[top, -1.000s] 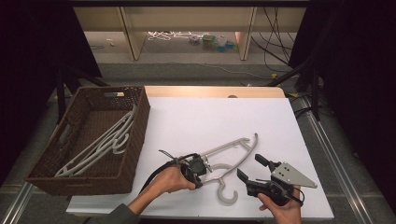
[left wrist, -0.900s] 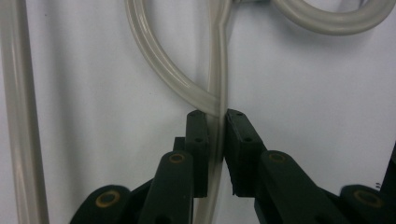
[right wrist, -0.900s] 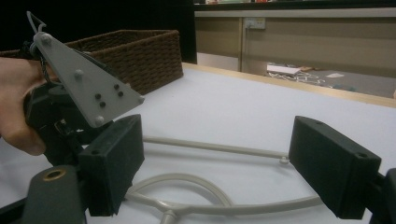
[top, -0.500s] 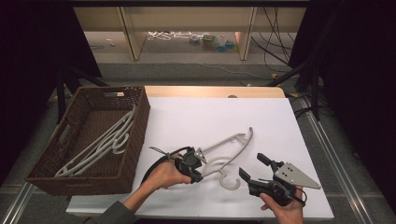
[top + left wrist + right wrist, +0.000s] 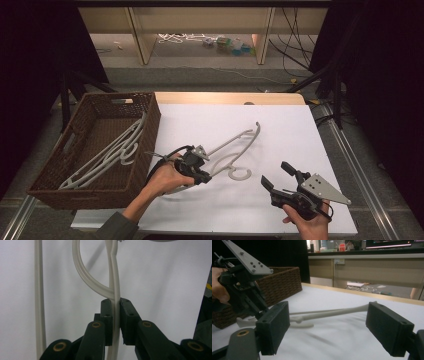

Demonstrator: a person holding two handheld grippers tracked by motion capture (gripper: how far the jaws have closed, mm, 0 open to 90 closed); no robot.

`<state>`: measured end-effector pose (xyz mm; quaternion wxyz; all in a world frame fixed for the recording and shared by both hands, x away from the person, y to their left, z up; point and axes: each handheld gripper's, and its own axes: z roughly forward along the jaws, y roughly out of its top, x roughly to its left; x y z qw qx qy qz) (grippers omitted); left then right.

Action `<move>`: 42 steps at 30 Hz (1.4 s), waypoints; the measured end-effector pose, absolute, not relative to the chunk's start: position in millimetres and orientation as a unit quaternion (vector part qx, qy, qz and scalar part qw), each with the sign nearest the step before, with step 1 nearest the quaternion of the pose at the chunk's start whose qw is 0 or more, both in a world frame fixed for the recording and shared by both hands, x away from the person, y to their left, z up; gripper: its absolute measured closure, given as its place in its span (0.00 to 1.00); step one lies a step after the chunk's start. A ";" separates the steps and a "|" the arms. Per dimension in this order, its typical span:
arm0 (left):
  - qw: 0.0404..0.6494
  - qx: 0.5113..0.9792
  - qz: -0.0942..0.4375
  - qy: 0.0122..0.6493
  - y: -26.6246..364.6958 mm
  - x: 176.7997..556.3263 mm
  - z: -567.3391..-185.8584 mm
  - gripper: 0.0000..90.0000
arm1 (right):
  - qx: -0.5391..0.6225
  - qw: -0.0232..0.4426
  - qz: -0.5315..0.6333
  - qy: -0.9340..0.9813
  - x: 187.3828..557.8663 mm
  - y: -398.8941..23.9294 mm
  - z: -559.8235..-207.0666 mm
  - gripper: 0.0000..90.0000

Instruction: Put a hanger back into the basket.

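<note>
Hanger (image 5: 235,145): smooth off-white plastic, slight sheen. Basket (image 5: 150,125) at 9 o'clock: dark brown woven wicker, rough. Table cover (image 5: 280,130): matt white, faintly wrinkled. Right gripper (image 5: 278,176): matt black plastic jaws, brass-looking pivots, matt grey metal plate at 5 o'clock.

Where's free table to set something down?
Bare: the far strip of table beyond the hanger, and its right side between hanger and right edge. Crowded: the near middle, where the left gripper clamps the hanger and the right gripper hovers open. The basket holds more hangers.
</note>
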<state>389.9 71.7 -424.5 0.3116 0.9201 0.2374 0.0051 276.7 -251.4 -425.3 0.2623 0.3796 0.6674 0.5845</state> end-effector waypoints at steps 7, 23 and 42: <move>0.346 0.904 0.007 0.253 85.3 393.9 -410.3 0.91 | 0.385 0.258 0.587 0.664 278.1 -251.6 -427.0 0.22; 0.423 0.859 0.017 0.288 109.8 392.6 -380.1 0.91 | 0.379 0.255 0.587 0.669 279.3 -248.2 -430.3 0.21; 0.466 0.840 0.011 0.279 135.6 395.7 -319.0 0.91 | 0.382 0.248 0.574 0.681 279.2 -246.7 -431.5 0.21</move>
